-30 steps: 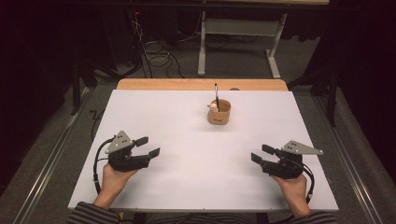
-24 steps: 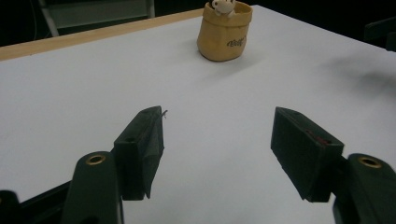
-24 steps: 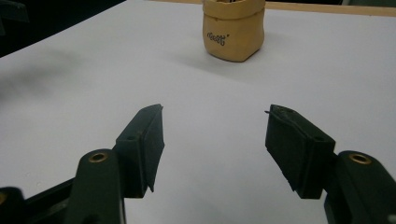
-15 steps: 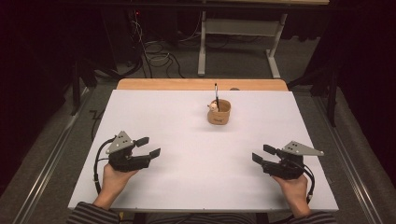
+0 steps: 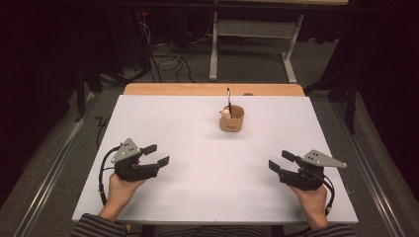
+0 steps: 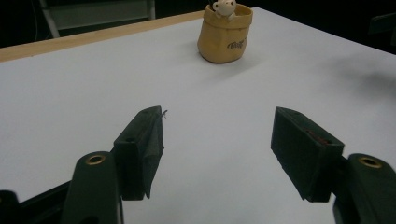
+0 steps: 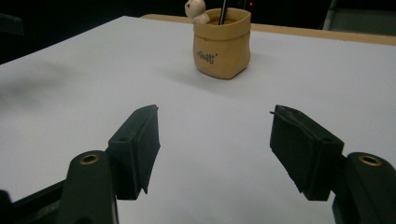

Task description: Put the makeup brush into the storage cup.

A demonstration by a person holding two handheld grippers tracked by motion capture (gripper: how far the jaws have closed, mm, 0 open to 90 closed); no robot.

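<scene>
The pot (image 5: 232, 120) stands upright toward the far side of the white tabletop (image 5: 197, 197), a little right of its middle, well apart from both claws. It is a small tan holder shaped like a crumpled sack, with a pale figurine (image 5: 226, 112) perched at its rim and a dark pen (image 5: 229, 96) standing inside. It looks light and stiff, probably ceramic or resin, so likely breakable and fairly smooth. With the tall pen inside it would tip easily if pushed high up. The best hold is judged to be across the body below the rim, on the two sides free of the figurine; the pen itself could be drawn out by its upper shaft.

The left claw (image 5: 157, 154) rests near the front left edge, jaws spread with nothing between them. The right claw (image 5: 281, 161) rests near the front right edge, also spread and empty. Against the earlier frame, the right jaws have just been opening a little further; both hands and the pot stay put.
</scene>
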